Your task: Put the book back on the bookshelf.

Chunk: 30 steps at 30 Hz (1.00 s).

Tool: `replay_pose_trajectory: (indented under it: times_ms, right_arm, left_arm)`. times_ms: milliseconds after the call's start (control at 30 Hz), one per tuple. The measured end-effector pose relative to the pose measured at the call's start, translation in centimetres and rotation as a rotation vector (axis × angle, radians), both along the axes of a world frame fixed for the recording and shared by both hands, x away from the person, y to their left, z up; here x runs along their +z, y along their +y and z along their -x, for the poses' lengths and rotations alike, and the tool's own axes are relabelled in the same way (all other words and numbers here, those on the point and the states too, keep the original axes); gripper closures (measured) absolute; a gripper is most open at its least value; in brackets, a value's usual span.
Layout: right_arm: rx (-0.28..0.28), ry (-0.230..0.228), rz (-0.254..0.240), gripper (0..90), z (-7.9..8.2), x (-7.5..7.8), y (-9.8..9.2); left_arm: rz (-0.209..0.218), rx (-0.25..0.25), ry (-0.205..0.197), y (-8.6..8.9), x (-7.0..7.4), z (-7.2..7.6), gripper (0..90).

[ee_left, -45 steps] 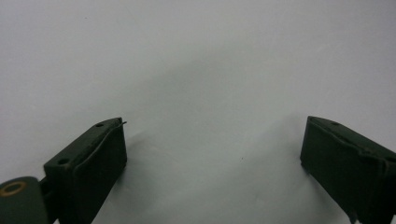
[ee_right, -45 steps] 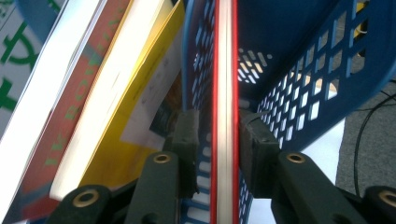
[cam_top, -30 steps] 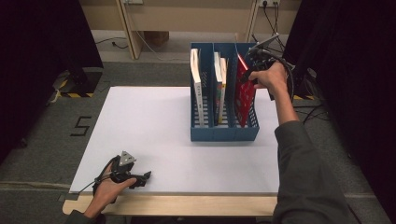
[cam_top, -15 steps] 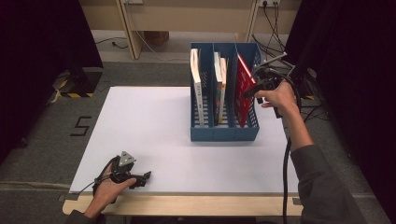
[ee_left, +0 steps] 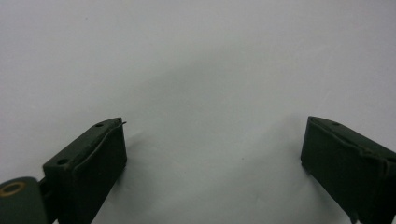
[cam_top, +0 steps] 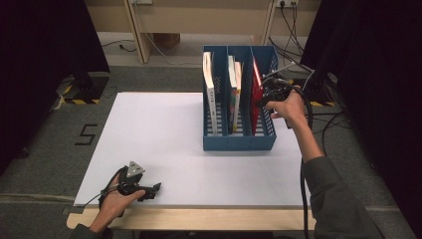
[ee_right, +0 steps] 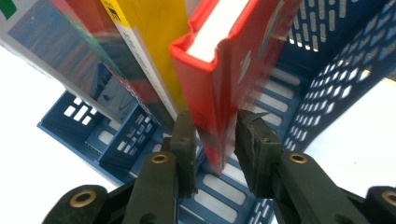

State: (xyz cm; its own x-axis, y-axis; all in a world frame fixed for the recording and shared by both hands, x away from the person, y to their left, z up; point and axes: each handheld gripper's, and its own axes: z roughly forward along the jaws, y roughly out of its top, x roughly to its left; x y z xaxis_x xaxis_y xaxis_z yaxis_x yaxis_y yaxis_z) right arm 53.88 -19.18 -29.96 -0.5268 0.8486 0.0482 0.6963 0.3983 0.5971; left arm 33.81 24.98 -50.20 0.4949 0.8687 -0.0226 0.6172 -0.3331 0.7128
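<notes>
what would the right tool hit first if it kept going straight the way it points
The red hardcover book: its lower edge already sits between the right tool's jaws. Beyond it lies the blue slotted plastic file rack's floor.

The blue perforated plastic file rack [cam_top: 239,142] looks smooth; inside it, the red glossy-covered hardback book [ee_right: 233,70] shines. Under the rack, the white matt tabletop [cam_top: 159,134] edges pale wood.

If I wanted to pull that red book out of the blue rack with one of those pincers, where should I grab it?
Probably by its top edge, from above. The red book stands upright in the blue rack, whose walls block its sides. The right gripper does this: one jaw on each cover, straddling the thin edge, though a small gap shows.
</notes>
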Motion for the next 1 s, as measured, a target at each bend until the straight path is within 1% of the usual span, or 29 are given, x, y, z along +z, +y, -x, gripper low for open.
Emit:
replay_pose_trajectory:
  times_ms: [33,100,267,400,533,600,700,833,933,1000]
  right_arm:
    - [0.001,0.002,-0.007,68.9,0.0,-0.1,0.1]
    - [0.006,-0.006,-0.003,68.6,-0.2,-0.1,0.4]
    - [-0.007,-0.017,0.014,69.4,-0.6,-0.2,0.5]
    - [-0.017,-0.023,0.014,69.4,-1.1,-0.3,0.6]
    - [-0.017,-0.008,0.020,68.4,-1.5,-0.5,0.7]
    - [-0.016,-0.002,0.037,68.3,-1.7,-0.7,0.8]
    - [-0.028,0.003,0.042,66.9,-2.0,-1.1,1.0]
    - [-0.020,0.003,0.063,66.4,-1.8,-1.5,1.3]
    - [-0.019,0.013,0.051,61.7,-1.4,-1.7,1.2]
    - [-0.013,0.014,0.045,60.5,-1.1,-1.7,1.2]
  left_arm:
    - [0.000,0.000,0.000,0.0,0.0,0.0,5.9]
    - [0.000,0.000,0.000,0.0,0.0,0.0,5.9]
    - [0.000,0.000,0.000,0.0,0.0,0.0,5.9]
    - [0.001,0.000,0.000,0.0,0.0,0.0,5.9]
    - [0.000,0.000,0.000,0.0,0.0,0.0,5.9]
    - [0.000,0.000,0.000,0.0,0.0,0.0,5.9]
    - [0.000,0.001,-0.001,0.0,0.0,0.0,5.9]
    - [0.001,0.000,0.000,0.0,0.0,0.0,5.9]
    - [0.002,0.001,0.000,0.0,0.0,0.0,5.9]
    - [0.002,0.001,0.000,0.0,0.0,0.0,5.9]
